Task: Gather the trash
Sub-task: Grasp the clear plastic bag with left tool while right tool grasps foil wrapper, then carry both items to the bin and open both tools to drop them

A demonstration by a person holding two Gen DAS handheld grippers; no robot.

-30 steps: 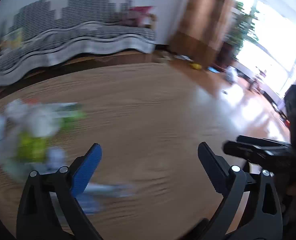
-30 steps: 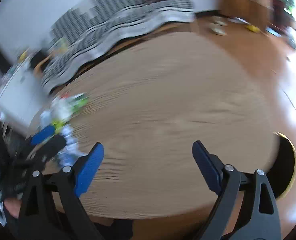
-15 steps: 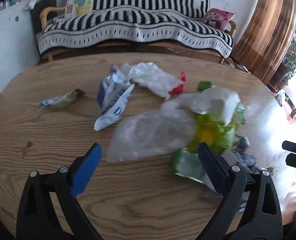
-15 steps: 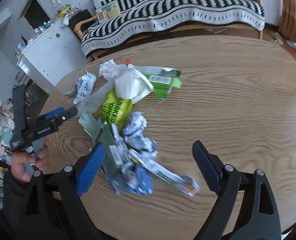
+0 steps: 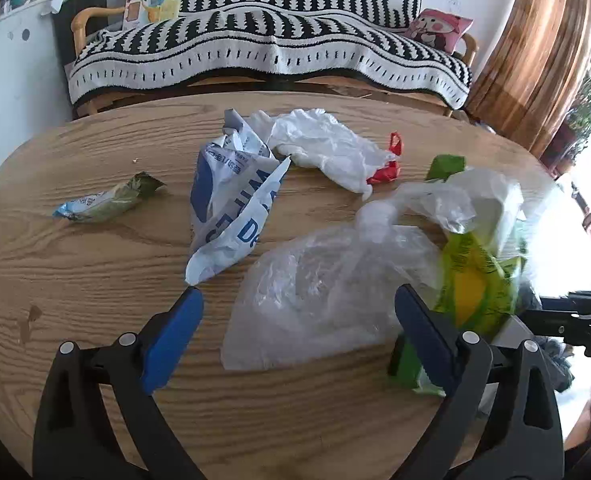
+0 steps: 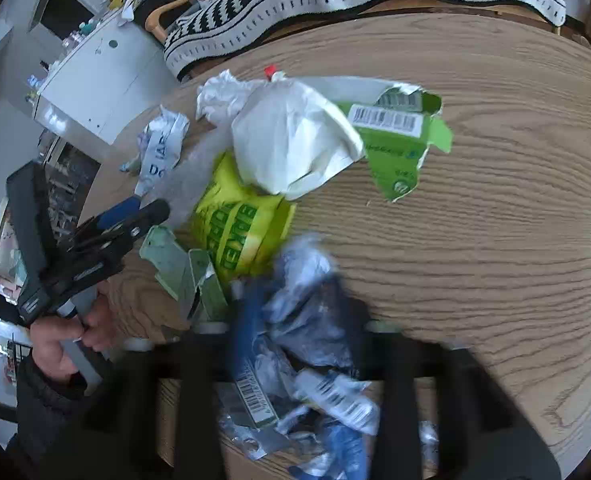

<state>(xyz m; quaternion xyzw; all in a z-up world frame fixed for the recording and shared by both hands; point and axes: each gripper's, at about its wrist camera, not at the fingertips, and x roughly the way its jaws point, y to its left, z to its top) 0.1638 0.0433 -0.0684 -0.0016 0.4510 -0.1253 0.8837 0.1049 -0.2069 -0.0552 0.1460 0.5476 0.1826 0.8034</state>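
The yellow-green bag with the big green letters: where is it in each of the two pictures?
Left wrist view: the yellow-green bag sits at the right, just beyond the left claw's right finger, behind the clear plastic bag.
Right wrist view: it lies left of centre, under the white crumpled bag.
Shared landmark: the blue-and-white wrapper.

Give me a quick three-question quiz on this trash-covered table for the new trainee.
1. True or false: the left gripper is open, clamping nothing.
2. Which piece lies alone, farthest left on the table in the left wrist view? A red scrap; B green-and-blue wrapper; C yellow-green bag.
3. What colour is the lettering on the crumpled white bag?
Key: 1 true; 2 B; 3 blue.
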